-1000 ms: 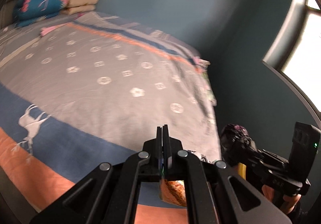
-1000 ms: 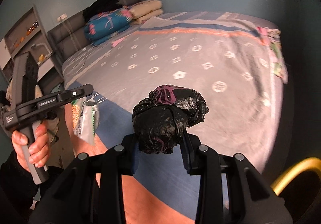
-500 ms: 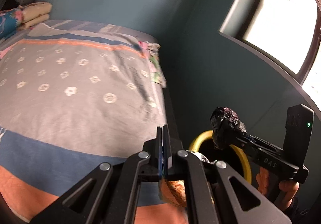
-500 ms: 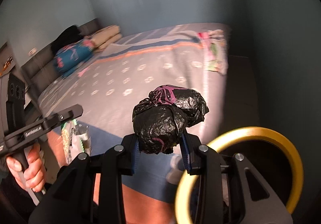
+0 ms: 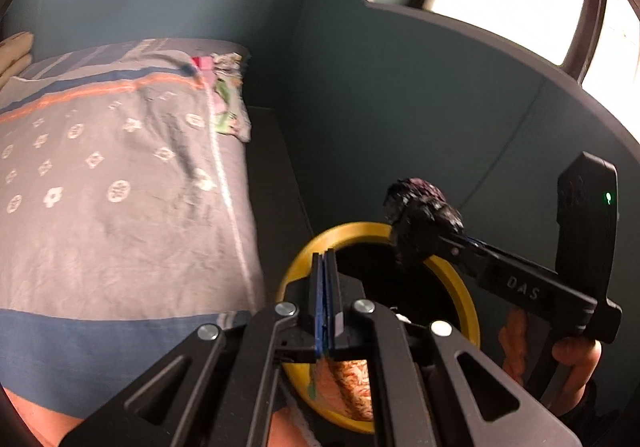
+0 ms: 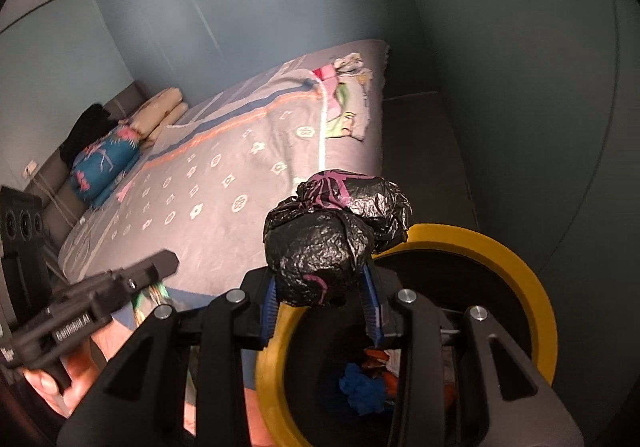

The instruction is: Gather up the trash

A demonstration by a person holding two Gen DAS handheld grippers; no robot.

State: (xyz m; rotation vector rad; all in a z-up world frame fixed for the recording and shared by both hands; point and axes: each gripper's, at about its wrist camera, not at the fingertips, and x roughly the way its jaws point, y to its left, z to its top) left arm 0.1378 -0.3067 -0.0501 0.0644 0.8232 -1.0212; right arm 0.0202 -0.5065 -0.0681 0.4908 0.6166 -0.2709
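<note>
Since a second ago both my grippers have swung away from the bed (image 6: 224,183) to the yellow-rimmed bin (image 6: 516,247) standing on the floor beside it. My right gripper (image 6: 324,287) clamps a crumpled black plastic bag (image 6: 332,243) between its pads, held just above the bin's rim. My left gripper (image 5: 326,299) is pressed fully closed on a thin snack wrapper (image 5: 352,387) that hangs below its fingers over the bin's near edge.
</note>
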